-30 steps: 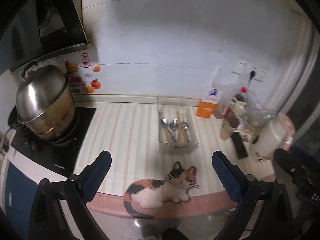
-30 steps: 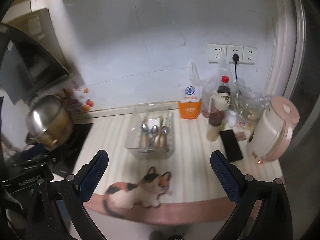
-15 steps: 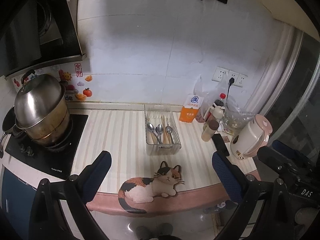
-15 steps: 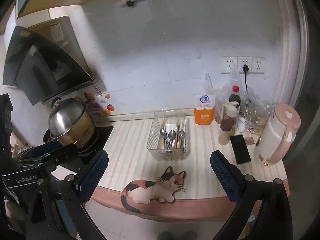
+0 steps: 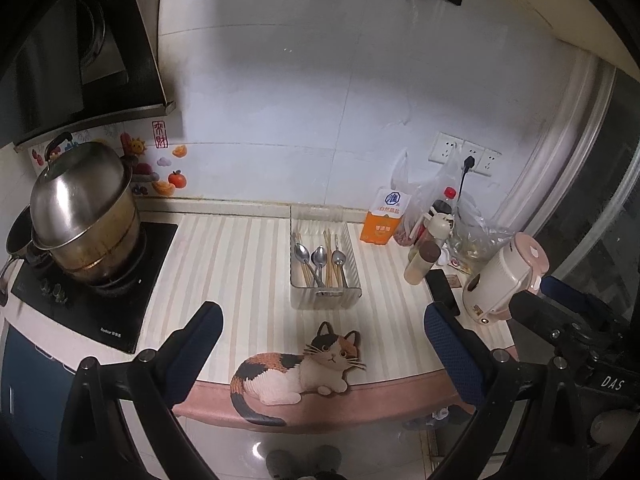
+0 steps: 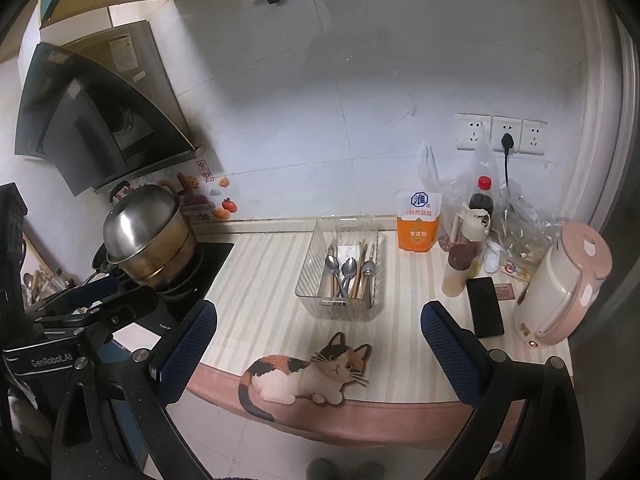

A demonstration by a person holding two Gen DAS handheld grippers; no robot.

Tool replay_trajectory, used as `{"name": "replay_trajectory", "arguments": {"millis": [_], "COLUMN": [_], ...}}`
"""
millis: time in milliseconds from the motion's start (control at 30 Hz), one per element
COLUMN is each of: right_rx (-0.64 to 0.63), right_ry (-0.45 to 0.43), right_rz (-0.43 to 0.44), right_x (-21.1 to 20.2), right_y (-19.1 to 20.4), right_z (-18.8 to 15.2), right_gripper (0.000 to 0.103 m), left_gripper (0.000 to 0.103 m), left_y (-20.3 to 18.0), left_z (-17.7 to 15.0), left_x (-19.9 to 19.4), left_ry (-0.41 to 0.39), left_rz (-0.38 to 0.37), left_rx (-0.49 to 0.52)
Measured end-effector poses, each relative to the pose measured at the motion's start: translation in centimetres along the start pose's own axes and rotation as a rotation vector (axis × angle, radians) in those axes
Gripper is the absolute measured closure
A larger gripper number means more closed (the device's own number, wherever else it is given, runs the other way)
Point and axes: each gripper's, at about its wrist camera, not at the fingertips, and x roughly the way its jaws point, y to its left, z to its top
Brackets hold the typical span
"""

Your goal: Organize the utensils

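Note:
A clear plastic utensil tray [image 5: 352, 256] [image 6: 310, 276] stands on the striped counter, past the cat-shaped mat [image 5: 298, 368] [image 6: 308, 372]. In it lie three metal spoons [image 5: 319, 258] [image 6: 349, 269] and several wooden chopsticks [image 5: 330, 254] [image 6: 362, 254]. My left gripper [image 5: 324, 352] is open and empty, held back from the counter's front edge, well short of the tray. My right gripper [image 6: 320, 348] is open and empty too, equally far back. Each gripper shows in the other's view at the frame side.
A steel pot [image 5: 82, 216] [image 6: 148, 236] sits on the black cooktop at the left. At the right stand an orange carton [image 6: 418, 222], bottles and plastic bags [image 6: 480, 200], a black phone [image 6: 484, 306] and a pink kettle [image 6: 560, 288]. The range hood [image 6: 100, 120] hangs at the upper left.
Both grippers have drawn back and risen from the counter, so the tray and mat look smaller and more of the wall shows. Both stayed open and empty.

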Motion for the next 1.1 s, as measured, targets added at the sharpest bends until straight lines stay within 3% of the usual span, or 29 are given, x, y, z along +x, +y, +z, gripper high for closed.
{"name": "replay_trajectory", "arguments": {"millis": [1100], "right_rx": [-0.019], "right_ry": [0.038], "right_rz": [0.016], "right_x": [1.2], "right_y": [-0.2], "right_z": [-0.2], "right_gripper": [0.000], "left_gripper": [0.000], "left_y": [0.5], "left_z": [-0.4], "left_x": [0.6], "left_ry": [0.015], "left_rz": [-0.003], "left_rx": [-0.007]}}
